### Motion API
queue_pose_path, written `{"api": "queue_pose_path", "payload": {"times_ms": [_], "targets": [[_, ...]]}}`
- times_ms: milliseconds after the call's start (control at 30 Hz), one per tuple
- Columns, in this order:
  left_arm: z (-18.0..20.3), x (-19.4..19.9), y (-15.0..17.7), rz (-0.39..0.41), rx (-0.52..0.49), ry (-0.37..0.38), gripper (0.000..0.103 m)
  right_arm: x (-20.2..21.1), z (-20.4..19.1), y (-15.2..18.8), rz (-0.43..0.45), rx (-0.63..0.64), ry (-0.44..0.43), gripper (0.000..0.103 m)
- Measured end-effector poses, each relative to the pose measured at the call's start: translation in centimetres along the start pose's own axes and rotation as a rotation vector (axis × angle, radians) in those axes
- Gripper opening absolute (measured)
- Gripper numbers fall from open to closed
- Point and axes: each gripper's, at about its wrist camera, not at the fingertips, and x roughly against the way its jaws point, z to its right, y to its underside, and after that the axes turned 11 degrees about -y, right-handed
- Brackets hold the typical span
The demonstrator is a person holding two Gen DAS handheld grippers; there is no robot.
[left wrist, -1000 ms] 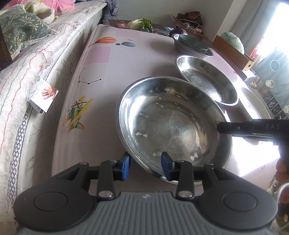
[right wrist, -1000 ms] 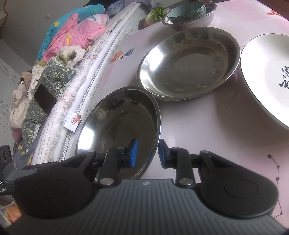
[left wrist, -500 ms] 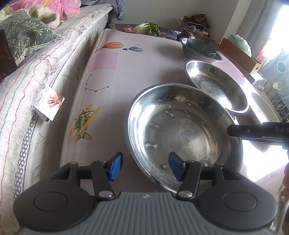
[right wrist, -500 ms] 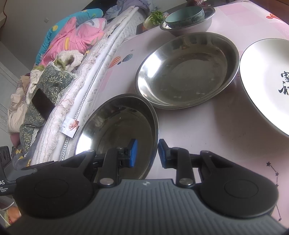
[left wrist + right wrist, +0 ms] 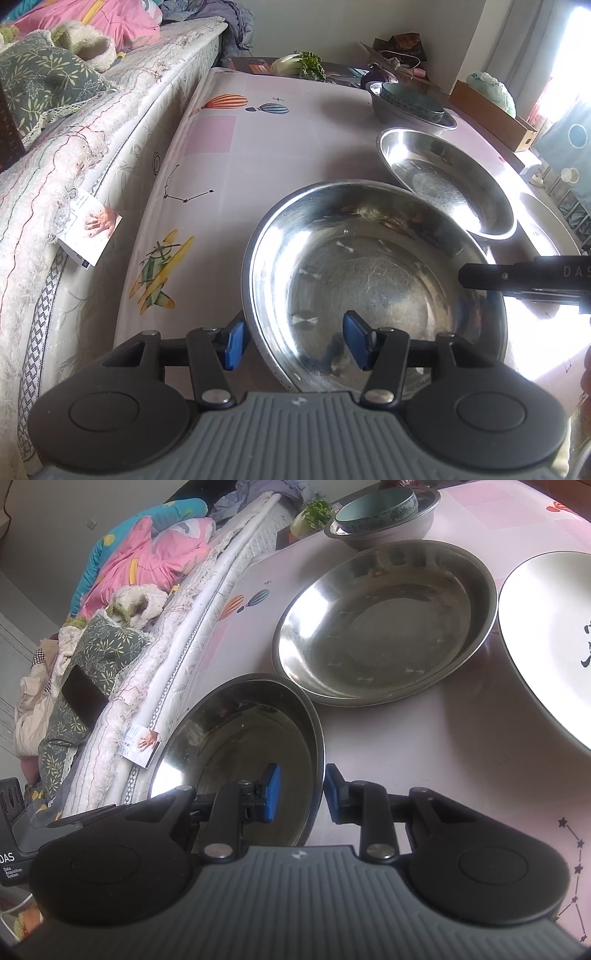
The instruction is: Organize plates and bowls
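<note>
My right hand-held gripper (image 5: 300,794) is pinching the rim of the near steel bowl (image 5: 236,746), lower centre of frame. My left hand-held gripper (image 5: 293,345) is straddling the opposite rim, its jaws closing without pressing. A second steel bowl (image 5: 384,624) is sitting on the tabletop (image 5: 443,760) behind.

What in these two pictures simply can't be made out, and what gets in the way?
- White plate, right wrist view: its right part and black lettering are cut off by the picture edge.
- Same plate, left wrist view: washed out by window glare.
- Teal bowl, right wrist view: its inside is cut by the top edge.
- Near steel bowl, left wrist view: its near rim is hidden behind the left gripper.
</note>
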Motion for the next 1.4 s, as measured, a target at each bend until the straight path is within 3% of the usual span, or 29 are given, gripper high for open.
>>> {"api": "queue_pose_path", "payload": {"times_ms": [400, 1067, 1400], "targets": [[-0.5, 0.1, 0.1, 0.008, 0.01, 0.004, 0.045, -0.2, 0.2, 0.0, -0.001, -0.006, -0.019, 0.024], [0.0, 0.7, 0.8, -0.001, -0.004, 0.036, 0.045, 0.3, 0.6, 0.2, 0.009, -0.023, -0.02, 0.024], [0.6, 0.5, 1.1, 0.03, -0.05, -0.01, 0.043, 0.2, 0.6, 0.3, 0.015, -0.01, -0.008, 0.023]]}}
